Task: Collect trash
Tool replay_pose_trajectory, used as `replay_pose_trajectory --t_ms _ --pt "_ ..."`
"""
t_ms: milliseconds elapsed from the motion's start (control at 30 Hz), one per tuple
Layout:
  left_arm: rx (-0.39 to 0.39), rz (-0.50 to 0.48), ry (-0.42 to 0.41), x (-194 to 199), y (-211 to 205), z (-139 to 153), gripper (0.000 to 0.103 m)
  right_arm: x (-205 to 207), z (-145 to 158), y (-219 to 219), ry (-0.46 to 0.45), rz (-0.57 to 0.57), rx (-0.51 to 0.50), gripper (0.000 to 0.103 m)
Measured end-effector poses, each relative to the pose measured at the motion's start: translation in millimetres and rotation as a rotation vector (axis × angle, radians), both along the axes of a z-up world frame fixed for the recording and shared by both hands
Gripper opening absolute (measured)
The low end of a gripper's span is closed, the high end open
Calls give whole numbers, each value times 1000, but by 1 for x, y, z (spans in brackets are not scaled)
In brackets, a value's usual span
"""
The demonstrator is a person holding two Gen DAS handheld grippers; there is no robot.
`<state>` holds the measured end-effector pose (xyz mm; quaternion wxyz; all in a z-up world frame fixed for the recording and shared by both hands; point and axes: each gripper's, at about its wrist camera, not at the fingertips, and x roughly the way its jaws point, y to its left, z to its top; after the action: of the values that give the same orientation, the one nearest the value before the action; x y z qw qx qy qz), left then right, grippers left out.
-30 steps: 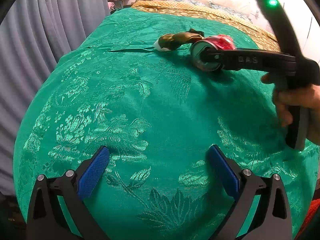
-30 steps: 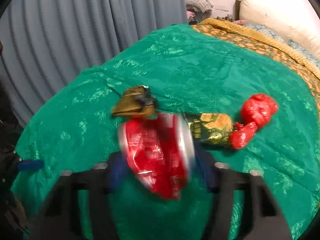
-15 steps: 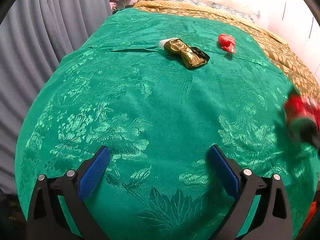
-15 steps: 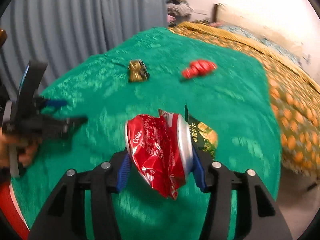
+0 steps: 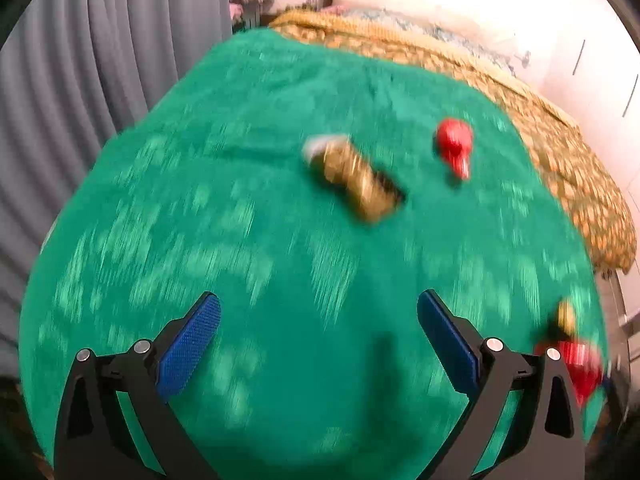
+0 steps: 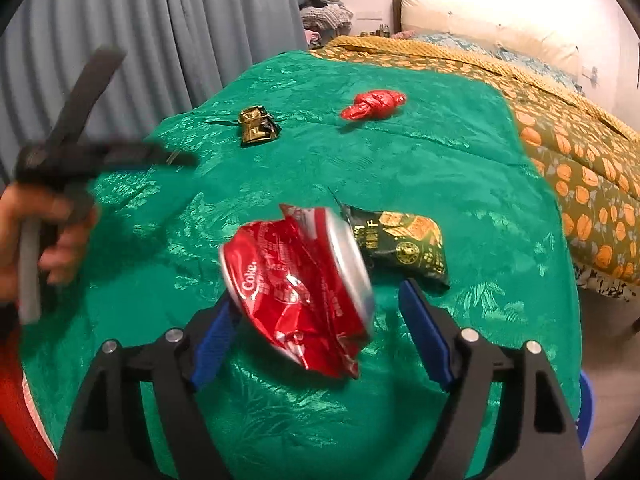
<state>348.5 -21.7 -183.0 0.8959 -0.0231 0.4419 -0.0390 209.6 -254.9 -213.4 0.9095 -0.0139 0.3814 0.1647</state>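
In the right wrist view my right gripper (image 6: 320,324) stands open. A crushed red Coke can (image 6: 300,288) lies between its fingers, touching the left pad, with a gap at the right pad. A dark green snack bag (image 6: 404,246) lies just beyond it on the green bedspread (image 6: 400,160). A gold wrapper (image 6: 256,128) and a red wrapper (image 6: 372,106) lie farther away. My left gripper (image 5: 318,336) is open and empty above the spread; the gold wrapper (image 5: 356,178) and the red wrapper (image 5: 454,146) lie ahead of it. The can (image 5: 580,368) shows blurred at lower right.
Grey curtains (image 6: 160,40) hang on the left. A yellow patterned blanket (image 6: 580,152) covers the bed's far right side, with pillows (image 6: 480,28) behind. The bed's edge drops off at the right. A blue item (image 6: 588,404) shows below that edge.
My right gripper carried the can toward the bed's near right corner and its jaws have opened, so the can is loose. My left gripper has moved forward toward the gold wrapper.
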Motion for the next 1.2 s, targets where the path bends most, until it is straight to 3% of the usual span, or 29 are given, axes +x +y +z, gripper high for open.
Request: replay_pose_trajectory --t_ms 133,267,367,433,467,500,533,633,700,767,900,1033,1100,1200 --pt "-11 67 -5 50 -18 -2 97 -3 1 5 -23 -19 -45 77" --pt "-18 156 63 87 -26 -25 97 -1 -1 2 -14 -39 -38 77" --pt "50 171 40 97 -33 -28 89 0 -1 -1 -6 -52 -26 77" --pt "77 122 18 99 -38 -27 60 -1 -1 -2 -5 -56 -23 77" --pt "90 102 7 98 -38 -26 51 -1 -1 -3 -6 -61 -19 77" --pt "104 81 -4 95 -38 -24 32 -1 -1 -4 -8 -63 -14 77" --pt "118 57 -7 91 -38 -22 27 -1 -1 -6 -11 -65 -6 77" --pt "99 -16 -9 70 -31 -14 25 -6 4 -12 -43 -39 57 77" --pt "90 -77 0 49 -27 -8 25 -16 9 -12 -86 40 107 77" --pt "84 -173 30 18 -22 -3 25 -22 11 -6 -100 94 95 76" --pt "80 -310 86 -38 -16 0 25 -38 10 8 -59 213 106 63" --pt "25 -392 117 -86 -5 -2 28 -59 15 7 -21 224 120 63" --pt "-14 -385 118 -96 1 -4 32 -65 17 3 -14 174 109 71" --pt "-33 -357 109 -108 10 -11 54 -67 21 2 -4 109 74 74"
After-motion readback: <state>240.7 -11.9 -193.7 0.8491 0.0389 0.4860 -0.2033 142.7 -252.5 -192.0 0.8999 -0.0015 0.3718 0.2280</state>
